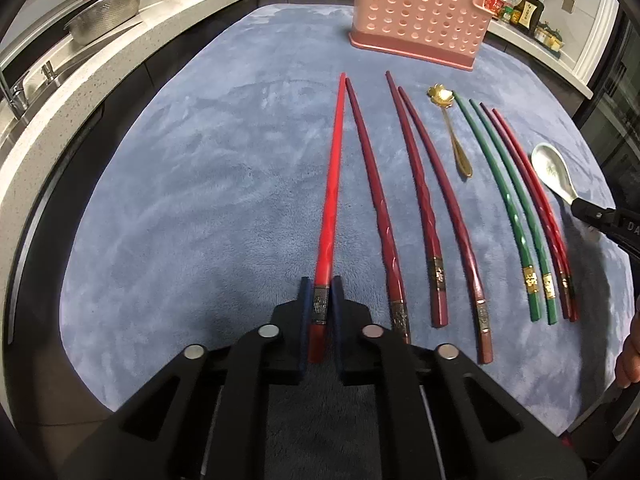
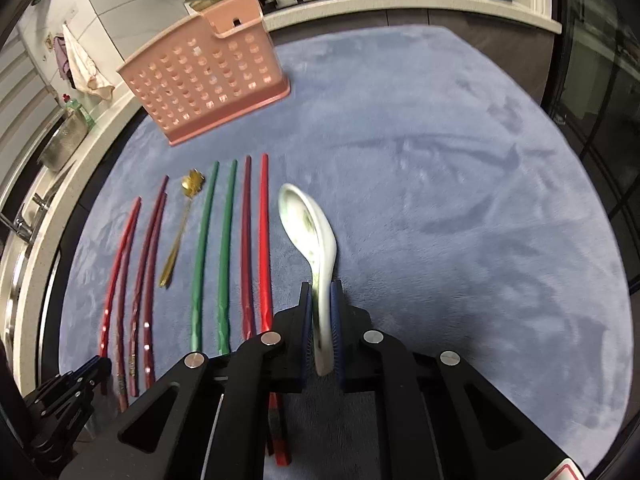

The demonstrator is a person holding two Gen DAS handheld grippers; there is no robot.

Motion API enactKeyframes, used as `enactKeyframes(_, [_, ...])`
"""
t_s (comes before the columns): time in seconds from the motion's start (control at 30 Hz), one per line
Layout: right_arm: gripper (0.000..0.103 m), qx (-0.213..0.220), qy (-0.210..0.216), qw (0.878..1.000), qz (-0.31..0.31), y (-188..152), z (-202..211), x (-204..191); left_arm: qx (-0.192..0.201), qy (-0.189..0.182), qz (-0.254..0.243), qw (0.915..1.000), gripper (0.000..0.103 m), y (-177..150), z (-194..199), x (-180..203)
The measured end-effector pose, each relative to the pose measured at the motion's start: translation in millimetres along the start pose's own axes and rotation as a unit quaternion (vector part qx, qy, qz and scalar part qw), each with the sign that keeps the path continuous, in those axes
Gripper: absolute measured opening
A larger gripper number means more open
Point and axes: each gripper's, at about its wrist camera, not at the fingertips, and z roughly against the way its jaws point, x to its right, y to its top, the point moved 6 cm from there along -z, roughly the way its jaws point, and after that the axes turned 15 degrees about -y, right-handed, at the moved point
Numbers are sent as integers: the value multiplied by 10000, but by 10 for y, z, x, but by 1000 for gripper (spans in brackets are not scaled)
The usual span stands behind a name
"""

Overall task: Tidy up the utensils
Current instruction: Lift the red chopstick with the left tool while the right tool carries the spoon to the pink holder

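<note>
Utensils are laid out in a row on the blue fleece cloth [image 1: 208, 184] that covers the tabletop, handles toward the person and tips toward the pink perforated holder [image 1: 420, 16], which stands upright at the far edge. The layout reads as a staging line: every handle can be reached from the near side, and the holder's open top faces up to receive them. The left gripper [image 1: 320, 312] has its fingers clamped on the bright red chopstick [image 1: 334, 184] at the decorated band near its thick end, likely so that the thin tip leads when it is carried to the holder. Whether the chopstick's tip is touching the cloth cannot be told. The right gripper [image 2: 321, 320] has its fingers closed on the handle of the white ceramic spoon [image 2: 308, 224], with the bowl pointing forward and free of the fingers; held by the handle, the spoon can be lowered handle-up or turned as needed. Between the two held pieces lie the dark red chopsticks [image 1: 424, 200], the gold spoon [image 1: 452, 132], the green chopsticks [image 1: 504, 200] and another red pair [image 1: 532, 200], all untouched, roughly parallel and grouped by colour. The sorting is judged to be at its start, as nothing can be seen in the holder.
</note>
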Motion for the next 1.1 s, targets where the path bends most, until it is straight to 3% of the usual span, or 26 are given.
enactKeyframes(0.2, [8, 260, -99, 9996, -31, 87, 305, 80, 342, -105, -30, 9994, 8, 92, 283, 49])
enactKeyframes(0.43, [7, 511, -135, 9986, -34, 181, 573, 116, 754, -255, -14, 9968, 8, 412, 673, 77])
enactKeyframes(0.9, [7, 978, 149, 9950, 102, 667, 911, -132, 1970, -88, -363, 9797, 7, 1657, 1437, 55])
enactKeyframes(1.1, [7, 1163, 361, 9926, 42, 1058, 969, -244, 2339, -268, -548, 9703, 7, 2226, 1634, 213])
